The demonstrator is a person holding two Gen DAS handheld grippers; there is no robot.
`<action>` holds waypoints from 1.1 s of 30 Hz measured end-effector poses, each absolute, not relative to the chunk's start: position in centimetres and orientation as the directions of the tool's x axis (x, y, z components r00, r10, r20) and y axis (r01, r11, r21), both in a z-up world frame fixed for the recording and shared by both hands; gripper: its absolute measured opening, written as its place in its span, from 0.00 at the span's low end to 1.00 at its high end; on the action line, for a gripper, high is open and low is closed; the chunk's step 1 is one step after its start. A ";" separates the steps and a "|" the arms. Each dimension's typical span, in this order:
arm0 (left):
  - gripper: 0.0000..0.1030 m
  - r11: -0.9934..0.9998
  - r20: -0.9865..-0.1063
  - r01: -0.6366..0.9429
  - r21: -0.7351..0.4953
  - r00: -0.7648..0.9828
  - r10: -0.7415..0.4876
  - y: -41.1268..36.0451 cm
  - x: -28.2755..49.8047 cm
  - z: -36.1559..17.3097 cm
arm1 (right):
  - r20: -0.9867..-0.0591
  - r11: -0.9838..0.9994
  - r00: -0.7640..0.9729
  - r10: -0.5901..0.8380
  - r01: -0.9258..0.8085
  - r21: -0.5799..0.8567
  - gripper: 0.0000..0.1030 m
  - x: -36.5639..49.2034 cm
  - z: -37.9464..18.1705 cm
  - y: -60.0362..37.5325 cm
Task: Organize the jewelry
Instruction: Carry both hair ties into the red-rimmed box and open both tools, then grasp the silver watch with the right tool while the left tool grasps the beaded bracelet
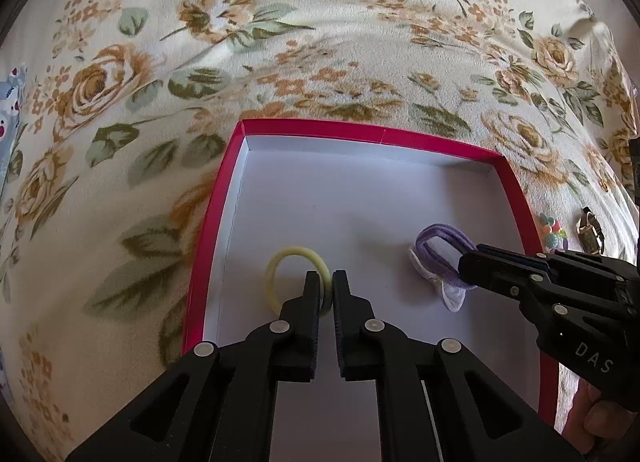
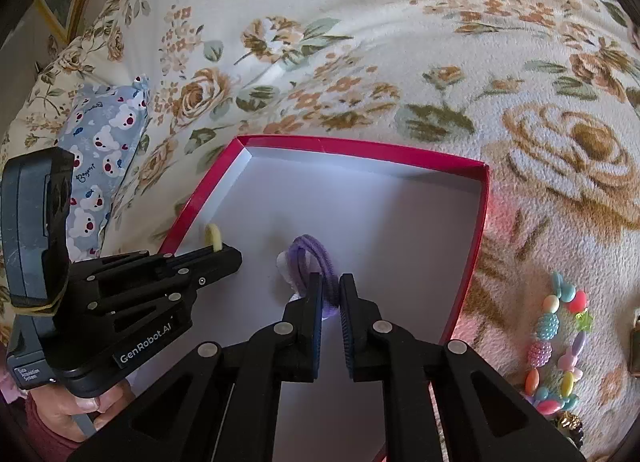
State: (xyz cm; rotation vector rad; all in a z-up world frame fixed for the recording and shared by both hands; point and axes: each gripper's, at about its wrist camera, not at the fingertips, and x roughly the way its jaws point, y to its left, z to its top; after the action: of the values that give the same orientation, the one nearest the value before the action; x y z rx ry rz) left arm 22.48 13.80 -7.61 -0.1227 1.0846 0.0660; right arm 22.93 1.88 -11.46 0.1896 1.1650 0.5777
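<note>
Left gripper [image 1: 327, 286]: nearly closed, yellow hair tie [image 1: 294, 280] pinched between fingers, low over red box [image 1: 362, 132] floor. Right gripper [image 2: 331, 290]: clamped on purple hair tie [image 2: 314, 262], likewise inside box. Lower until ties rest on white floor, then release; keep apart. Ties: soft elastic loops. Box: rigid card, shallow. Beaded bracelet [image 2: 560, 342] and watch [image 1: 590, 232] outside on fleecy floral bed cover [image 1: 320, 42].

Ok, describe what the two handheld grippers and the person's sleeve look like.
Both the left gripper and the right gripper are matte black plastic with silver rivets and two flat ribbed fingers. The left one reads "GenRobot.AI" in white, the right one "DAS". A grey-blue camera block tops the left one. The sleeve is dark red.
</note>
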 end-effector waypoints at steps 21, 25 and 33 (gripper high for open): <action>0.61 0.962 -0.810 -0.210 -0.172 0.586 -0.017 14.0 15.8 -2.3 | -0.722 0.821 0.392 0.570 -0.292 0.490 0.45 20.1 -6.4 -3.5; 0.69 0.961 -0.795 -0.188 -0.202 0.605 -0.049 12.6 14.4 -1.5 | -0.718 0.844 0.444 0.536 -0.267 0.466 0.45 18.5 -5.1 -6.6; 0.69 0.966 -0.795 -0.106 -0.237 0.593 -0.130 9.2 14.0 -1.1 | -0.731 0.889 0.512 0.451 -0.180 0.422 0.45 16.0 -4.3 -13.1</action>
State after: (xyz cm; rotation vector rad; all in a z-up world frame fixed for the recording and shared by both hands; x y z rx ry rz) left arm 14.00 9.17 -1.11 -0.2716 0.9388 -0.0142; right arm 16.02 -13.14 -4.27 0.3100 0.9629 0.3865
